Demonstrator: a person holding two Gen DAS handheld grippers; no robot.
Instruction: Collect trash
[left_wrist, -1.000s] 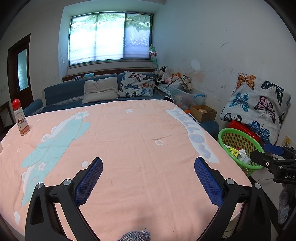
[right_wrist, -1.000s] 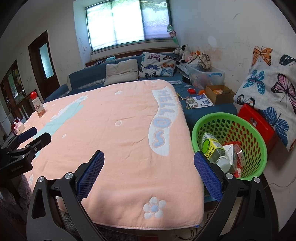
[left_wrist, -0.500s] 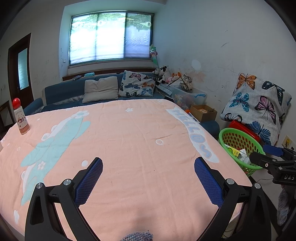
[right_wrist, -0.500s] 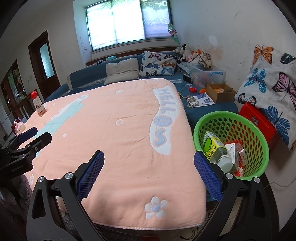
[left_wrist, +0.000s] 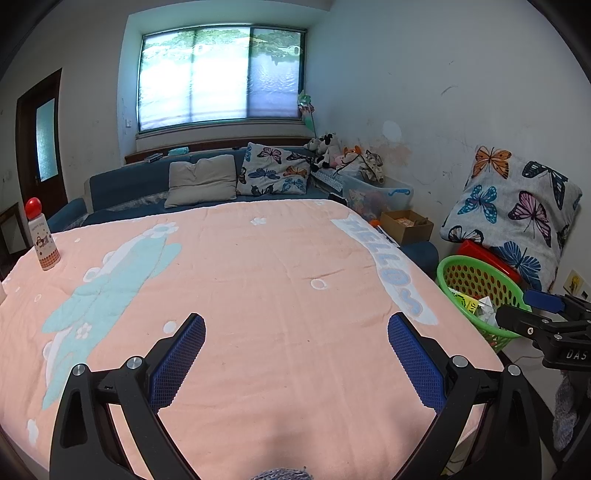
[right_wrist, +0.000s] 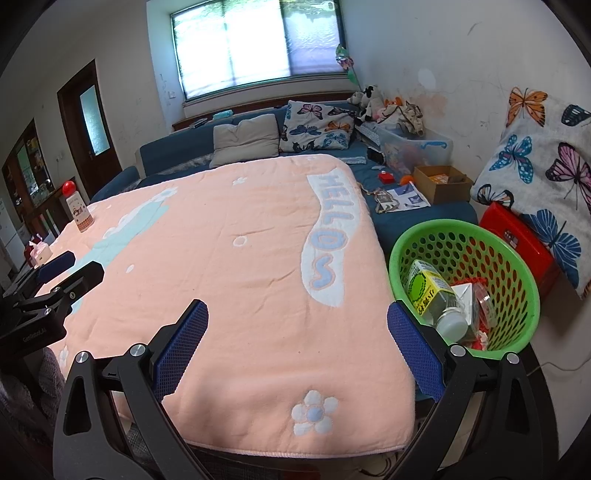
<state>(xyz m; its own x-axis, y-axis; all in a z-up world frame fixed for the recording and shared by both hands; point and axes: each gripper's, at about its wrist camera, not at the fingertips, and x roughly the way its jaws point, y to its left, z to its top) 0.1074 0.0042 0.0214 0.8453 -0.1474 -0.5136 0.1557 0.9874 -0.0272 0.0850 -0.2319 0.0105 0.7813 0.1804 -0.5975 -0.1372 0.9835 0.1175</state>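
A green perforated basket (right_wrist: 517, 266) holds a tilted yellow-labelled bottle (right_wrist: 432, 295) and what looks like crumpled wrappers (right_wrist: 476, 306).

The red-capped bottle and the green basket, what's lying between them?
Only bare pink blanket between the bottle and the green basket; the right wrist view shows it.

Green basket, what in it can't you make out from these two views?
- Left wrist view: the right gripper and the near rim cover most of the green basket.
- Right wrist view: the bottle hides what lies beneath it; its label is too small to read.
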